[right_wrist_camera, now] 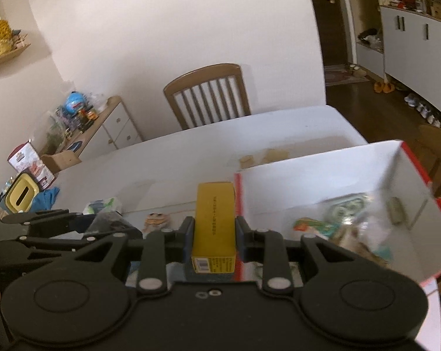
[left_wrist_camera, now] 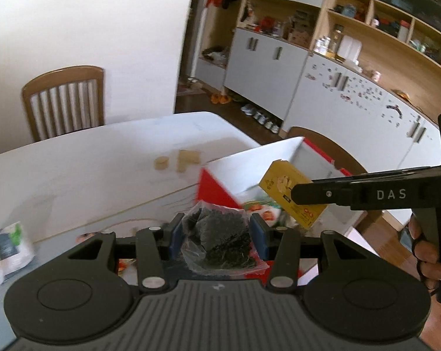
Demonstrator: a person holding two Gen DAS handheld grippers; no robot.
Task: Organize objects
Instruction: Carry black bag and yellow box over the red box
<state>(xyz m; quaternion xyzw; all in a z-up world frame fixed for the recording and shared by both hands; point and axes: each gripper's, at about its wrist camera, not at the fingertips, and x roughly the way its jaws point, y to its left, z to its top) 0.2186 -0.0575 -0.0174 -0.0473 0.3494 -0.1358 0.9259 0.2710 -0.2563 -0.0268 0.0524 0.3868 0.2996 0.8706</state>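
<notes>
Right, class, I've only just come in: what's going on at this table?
A person is tidying loose items into a white box with red edges on the white table. The right gripper clamps a yellow carton at the box's near wall. The left gripper clamps a clear bag of dark stuff. Several packets already lie in the box; a white pouch remains on the table.

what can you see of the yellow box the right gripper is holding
The yellow box is a slim, rectangular carton, apparently cardboard, with a line of small dark print along its narrow face and a barcode label on the near end. The right gripper clamps it between its fingers, long axis pointing away from the camera. In the left wrist view it hangs tilted in the air over the open red and white box, its broad face showing a pale picture and small red marks. Nothing else touches it.
</notes>
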